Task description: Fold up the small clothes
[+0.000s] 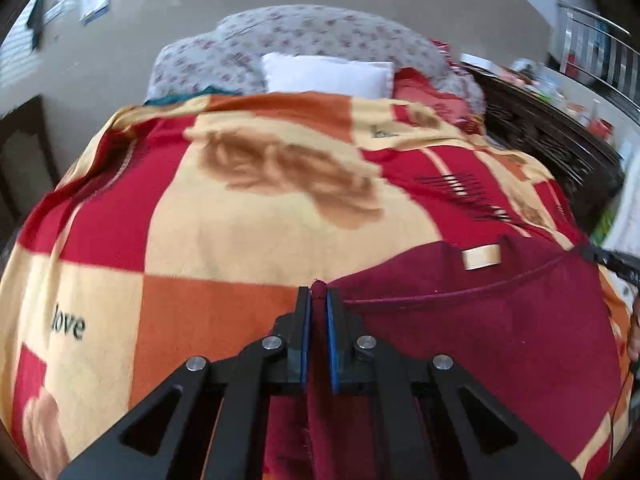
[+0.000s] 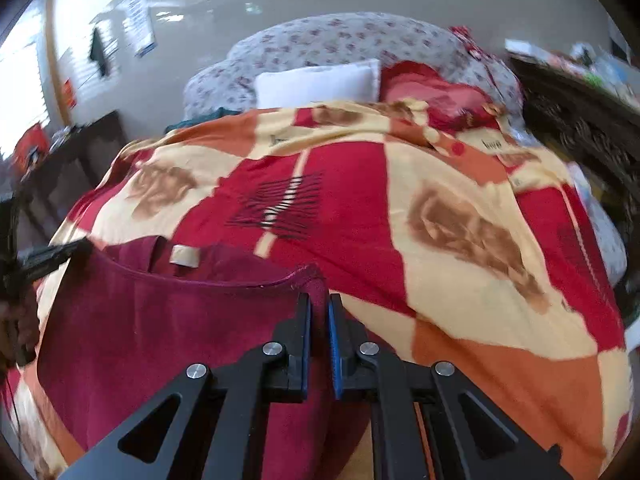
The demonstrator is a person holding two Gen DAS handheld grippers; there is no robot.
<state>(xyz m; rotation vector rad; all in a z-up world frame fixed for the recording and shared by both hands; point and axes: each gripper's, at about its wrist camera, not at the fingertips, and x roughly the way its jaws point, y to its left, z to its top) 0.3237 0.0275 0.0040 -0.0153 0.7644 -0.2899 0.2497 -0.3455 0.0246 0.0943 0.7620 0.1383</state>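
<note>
Over the bed's checked blanket [image 1: 248, 240], the left tool [image 1: 319, 300] and right tool [image 2: 319, 304] each pinch a corner of the maroon garment [image 1: 480, 340].

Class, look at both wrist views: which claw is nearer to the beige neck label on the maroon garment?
Too close to call. The left claw and right claw each pinch an end of the maroon garment's neckline, with the beige neck label between them.
</note>
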